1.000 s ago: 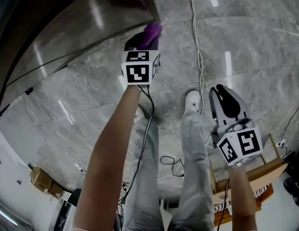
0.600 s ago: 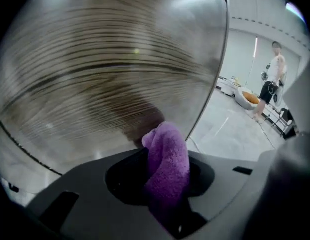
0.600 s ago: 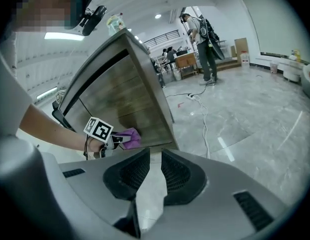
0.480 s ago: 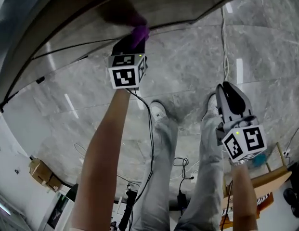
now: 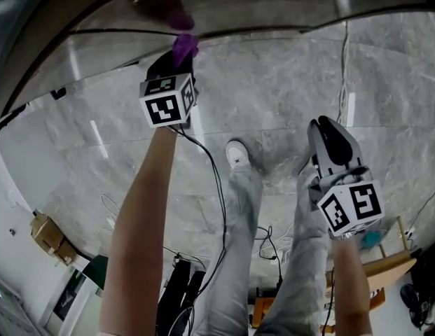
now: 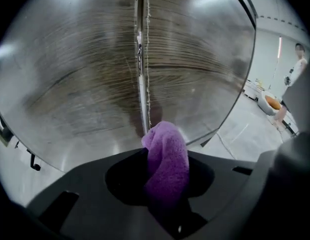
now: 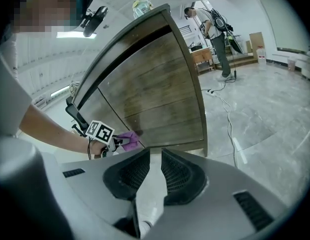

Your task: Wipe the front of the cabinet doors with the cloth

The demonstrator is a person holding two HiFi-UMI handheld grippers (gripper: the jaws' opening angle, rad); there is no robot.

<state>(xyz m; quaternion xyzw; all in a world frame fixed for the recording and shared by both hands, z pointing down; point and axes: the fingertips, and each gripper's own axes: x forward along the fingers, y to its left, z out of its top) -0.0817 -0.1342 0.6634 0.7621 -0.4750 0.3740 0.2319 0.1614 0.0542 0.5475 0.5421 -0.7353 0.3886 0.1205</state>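
purple cloth (image 6: pixel 166 156) lengthwise in left tool (image 6: pixel 160 180), tip toward cabinet door (image 6: pixel 85 74)

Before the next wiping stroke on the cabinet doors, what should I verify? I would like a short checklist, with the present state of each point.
1. Cloth held by the left gripper: ok, the jaws are closed on it.
2. Cloth end sticks out past the jaws toward the cabinet door: ok.
3. Cloth really touching the door: cannot tell; it sits low, near the seam between the two doors.
4. Right gripper empty and off the cabinet: ok, a narrow gap with nothing in it.
5. White cable on the floor out of the walking path: cannot tell.
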